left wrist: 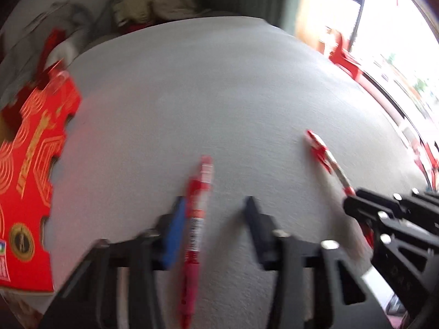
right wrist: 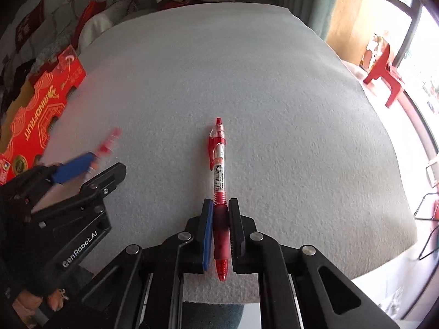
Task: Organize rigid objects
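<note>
My right claw (right wrist: 220, 216) clamps one red pen (right wrist: 219, 170) by its grip. Left claw (left wrist: 214, 213) gapes; second pen (left wrist: 195, 213) touches its left finger. Two pens, near edge of white pad (right wrist: 247, 68).

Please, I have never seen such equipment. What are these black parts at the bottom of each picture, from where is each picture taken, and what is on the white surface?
No robot arm is here: a person holds a two-finger gripper in each hand, and each gripper carries a wide-angle camera looking forward along its fingers. So each picture shows its own gripper at the bottom.

In the right wrist view, the right gripper is shut on a red pen; the left gripper appears at the side.

In the blurred left wrist view, the left gripper stands open, and a second red pen lies against one finger; whether it is held, I cannot tell.

Both work over a white padded surface. A red printed cardboard lies at its left edge.
</note>
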Motion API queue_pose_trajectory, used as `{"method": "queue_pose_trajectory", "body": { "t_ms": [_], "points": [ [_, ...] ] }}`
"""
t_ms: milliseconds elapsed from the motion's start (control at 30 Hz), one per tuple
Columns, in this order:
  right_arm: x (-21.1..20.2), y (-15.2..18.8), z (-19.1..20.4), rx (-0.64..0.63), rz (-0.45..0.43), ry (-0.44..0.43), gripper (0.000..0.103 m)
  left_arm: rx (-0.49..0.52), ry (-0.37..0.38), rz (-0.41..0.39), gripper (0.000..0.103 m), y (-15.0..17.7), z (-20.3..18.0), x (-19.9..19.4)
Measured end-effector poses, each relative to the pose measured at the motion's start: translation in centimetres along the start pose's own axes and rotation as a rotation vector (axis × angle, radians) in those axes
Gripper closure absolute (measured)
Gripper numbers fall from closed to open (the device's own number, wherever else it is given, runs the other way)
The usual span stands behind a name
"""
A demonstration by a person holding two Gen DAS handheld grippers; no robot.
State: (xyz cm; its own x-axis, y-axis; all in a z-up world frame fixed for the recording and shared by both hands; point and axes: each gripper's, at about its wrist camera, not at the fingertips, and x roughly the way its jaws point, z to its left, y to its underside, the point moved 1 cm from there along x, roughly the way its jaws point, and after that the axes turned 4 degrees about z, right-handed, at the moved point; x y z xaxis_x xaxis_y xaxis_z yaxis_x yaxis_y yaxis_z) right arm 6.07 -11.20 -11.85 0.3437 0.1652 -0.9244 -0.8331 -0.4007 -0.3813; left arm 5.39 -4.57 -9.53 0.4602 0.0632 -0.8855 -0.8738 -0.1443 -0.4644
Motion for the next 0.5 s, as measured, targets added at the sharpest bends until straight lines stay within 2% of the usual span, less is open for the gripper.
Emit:
{"method": "queue_pose_trajectory", "body": {
  "t_ms": [33, 100, 300, 367, 500],
  "points": [
    [0.0, 0.1, -0.2, 0.017, 0.001, -0.014, 0.091, 0.037, 0.012, 0.01, 0.088, 0.0, -0.6, -0.1],
    [-0.1, 0.5, -0.5, 0.046, -0.003, -0.025, 0.091, 0.046, 0.032, 0.016, 0.088, 0.0, -0.8, -0.3],
    [-0.1, -0.1, -0.5, 0.058, 0.0, -0.018, 0.091, -0.04, 0.124, 0.021, 0.088, 0.5, 1.8, -1.2],
    [-0.5, -0.4, -0.4, 0.071, -0.017, -0.026, 0.091, -0.092, 0.169, 0.004, 0.088, 0.6, 3.4, -1.9],
    [-2.7, -0.5, -0.8, 0.109, -0.083, -0.066, 0.091, -0.142, 0.189, -0.03, 0.088, 0.5, 5.6, -3.5]
  ]
}}
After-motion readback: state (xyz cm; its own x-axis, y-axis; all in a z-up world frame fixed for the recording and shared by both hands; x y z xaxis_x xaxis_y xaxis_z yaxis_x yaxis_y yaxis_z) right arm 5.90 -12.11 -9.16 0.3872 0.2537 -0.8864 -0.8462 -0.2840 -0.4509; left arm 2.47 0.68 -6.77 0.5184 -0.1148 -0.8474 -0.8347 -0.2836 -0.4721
